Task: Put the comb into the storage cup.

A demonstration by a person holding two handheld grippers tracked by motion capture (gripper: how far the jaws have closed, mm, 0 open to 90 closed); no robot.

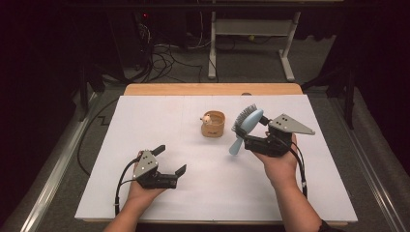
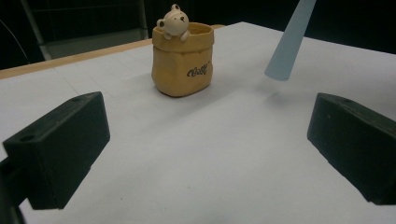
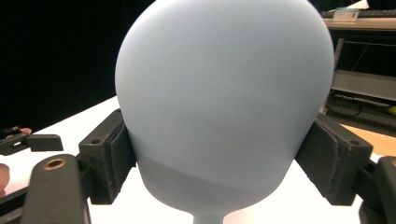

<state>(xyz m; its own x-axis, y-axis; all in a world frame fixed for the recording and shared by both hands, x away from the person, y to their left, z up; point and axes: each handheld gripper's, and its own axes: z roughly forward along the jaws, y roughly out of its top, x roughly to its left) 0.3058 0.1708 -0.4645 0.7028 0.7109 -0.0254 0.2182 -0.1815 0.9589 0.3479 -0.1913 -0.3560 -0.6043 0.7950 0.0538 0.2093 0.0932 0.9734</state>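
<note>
Pale blue hairbrush (image 1: 245,126) held above the table, handle pointing down

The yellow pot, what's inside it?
A small bear figure peeks over the rim of the pot. The pot's wall hides the bear's lower body and the bottom, so anything else inside cannot be seen.

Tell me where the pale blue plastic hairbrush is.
In the high view, the pale blue plastic hairbrush is right of centre, clamped in the right tongs, beside the tan bear pot.
</note>
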